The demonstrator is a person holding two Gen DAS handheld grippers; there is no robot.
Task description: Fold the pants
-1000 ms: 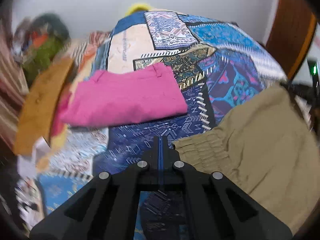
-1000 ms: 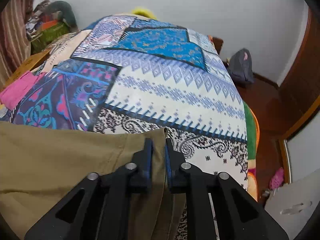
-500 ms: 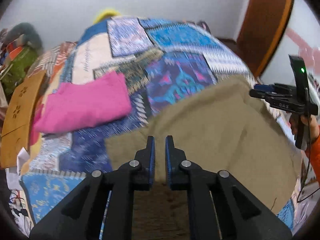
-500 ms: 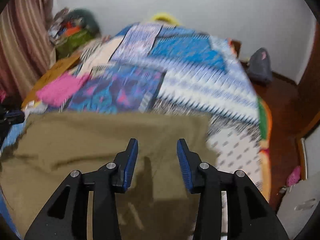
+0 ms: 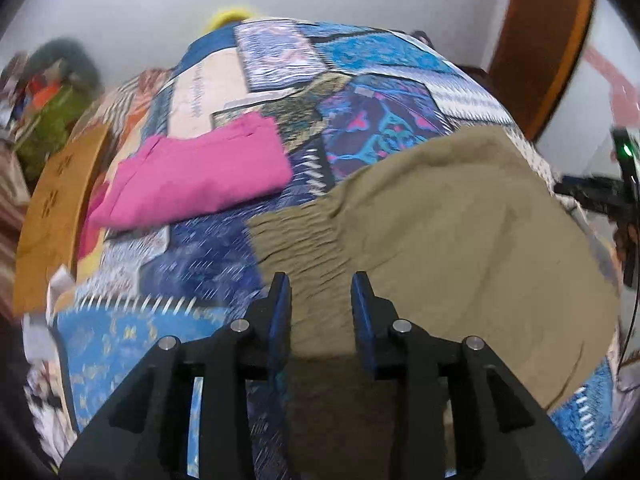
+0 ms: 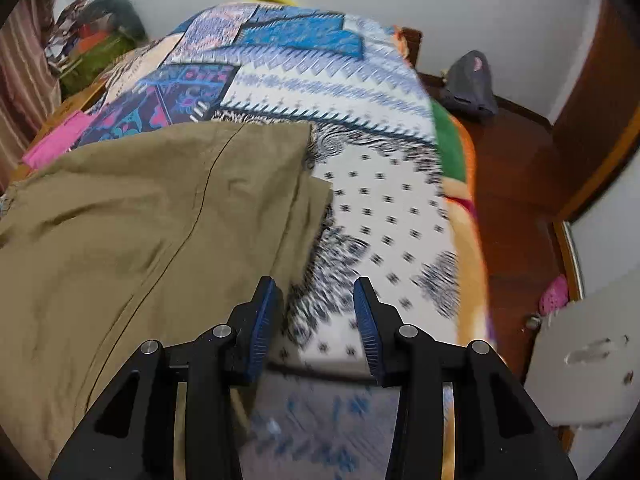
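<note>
A: Item one, any writing or labels?
B: None legible. The bedspread [image 5: 384,120] carries printed patchwork patterns only; both views are blurred by motion.

A: Item two, the task piece?
B: Khaki pants [image 5: 460,232], lying flat on the bed. In the left view the gathered elastic waistband [image 5: 296,236] lies at their near left edge. In the right view the pants [image 6: 140,220] show a dark seam line and a stacked, folded edge toward the white dotted patch of the bedspread [image 6: 392,208].

A: Item three, surroundings?
B: Folded pink garment [image 5: 192,180], on the bed beyond the waistband, apart from the pants. Wooden board [image 5: 56,208] along the bed's left side. Green and orange clutter [image 5: 52,112] by the far corner. Yellow object [image 5: 230,18] at the head of the bed, only partly visible. Grey bag [image 6: 472,84] on the red-brown floor. Brown door [image 5: 540,48] to the right.

A: Item four, the tools?
B: Left tongs [image 5: 320,304]: spread apart, blue pads either side of the pants' near edge, pinching nothing. Right tongs [image 6: 318,312]: spread apart, over the bedspread just beside the pants' folded edge, holding nothing. The right tool [image 5: 600,196] also shows at the far right of the left view, dark, with a green light.
</note>
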